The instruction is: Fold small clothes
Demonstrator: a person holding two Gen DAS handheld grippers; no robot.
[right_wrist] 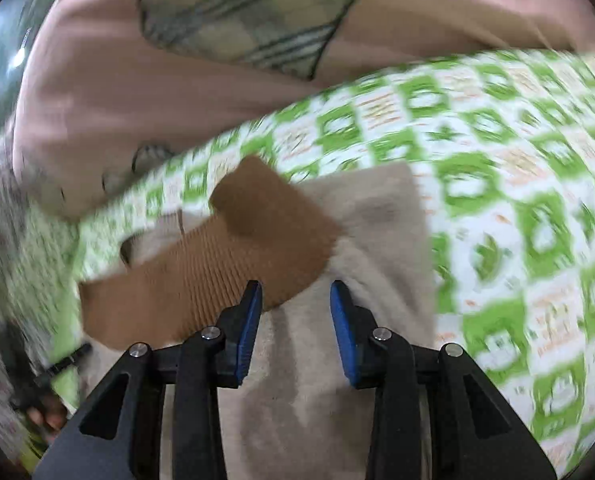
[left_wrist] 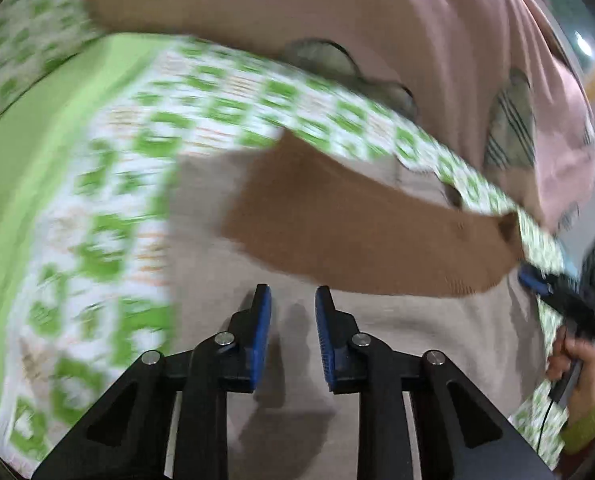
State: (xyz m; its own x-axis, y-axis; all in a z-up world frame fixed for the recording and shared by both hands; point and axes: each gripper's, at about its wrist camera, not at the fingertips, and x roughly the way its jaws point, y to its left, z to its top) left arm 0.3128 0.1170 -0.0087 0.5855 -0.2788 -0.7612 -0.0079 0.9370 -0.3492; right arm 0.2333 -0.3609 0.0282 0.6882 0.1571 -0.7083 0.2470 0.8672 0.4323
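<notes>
A beige garment (left_wrist: 397, 360) with a brown ribbed band (left_wrist: 357, 232) lies spread on a desk covered by a green-and-white checked cloth (left_wrist: 109, 208), below both cameras and blurred by motion.

In the left wrist view, the left hand-held gripper (left_wrist: 293, 300) hangs over the beige cloth with its blue pads (left_wrist: 262, 320) parted by a narrow gap and nothing between them. The brown band runs from 12 o'clock toward 3 o'clock, where the right hand-held gripper (left_wrist: 537, 282) sits at its far end, near the desk edge; whether that one has any cloth from this angle cannot be told. A person in a pink sweatshirt (left_wrist: 477, 60) stands beyond the desk at 1 o'clock.

In the right wrist view, the right hand-held gripper (right_wrist: 296, 296) has its pads wider apart and empty; the brown band's edge lies right by the left pad at 11 o'clock, the beige body stretching toward 1 o'clock.

With neither tool holding cloth, the risk is a poor pinch: closing while moving this quickly could catch only the top layer, or snag the checked cloth beneath, dragging the garment askew and spoiling the fold line.
</notes>
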